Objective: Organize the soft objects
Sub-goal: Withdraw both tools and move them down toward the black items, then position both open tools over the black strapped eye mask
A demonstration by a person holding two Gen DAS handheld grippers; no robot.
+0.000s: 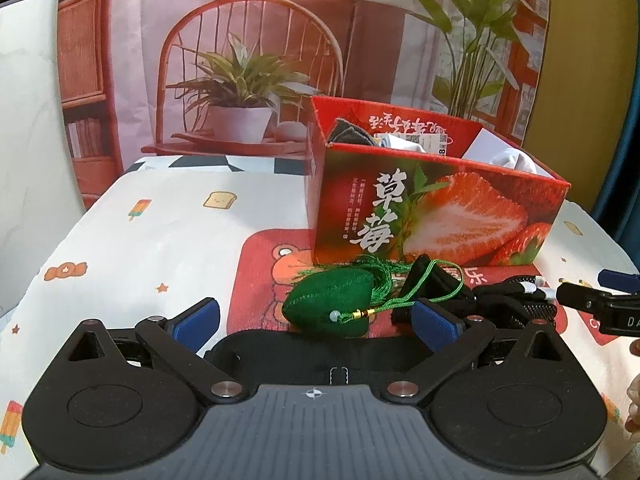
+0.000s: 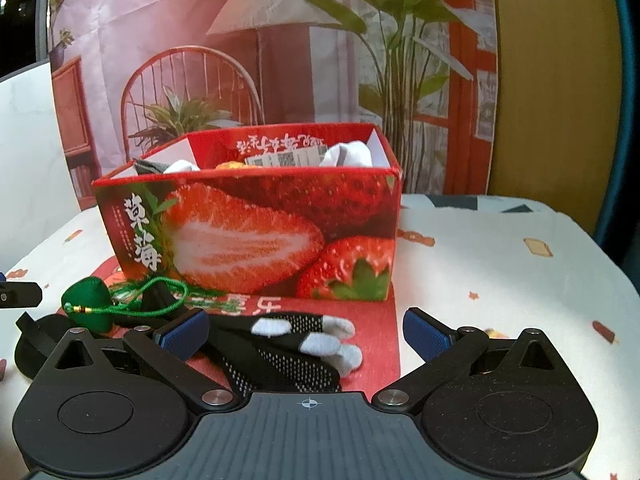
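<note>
- The left gripper (image 1: 316, 320) hangs low over the table (image 1: 160, 240), its blue-padded fingers (image 1: 198, 320) wide apart and holding nothing; a black strap (image 1: 300, 346) lies just under it.
- Between those fingers, a little ahead, the green pouch (image 1: 332, 304) rests on the red mat (image 1: 260, 280); its green cord (image 1: 420, 292) loops over a folded black cloth (image 1: 428, 280) beside it.
- The right gripper (image 2: 306, 330) also stands with fingers (image 2: 426, 328) spread and empty; the black glove (image 2: 280, 344) with grey fingertips lies on the mat between them, nearer the left finger.
- In the left wrist view the glove (image 1: 508, 300) sits right of the pouch, the right gripper's tip (image 1: 592, 304) near it.
- Behind all this the strawberry box (image 2: 248, 232) stands open on the mat's far part; white cloth (image 2: 348, 152), a grey piece (image 2: 148, 166) and a printed label (image 2: 288, 158) show above its rim.
- Farthest, a printed backdrop (image 2: 240, 40) of chair, lamp and plants hangs behind the table.
</note>
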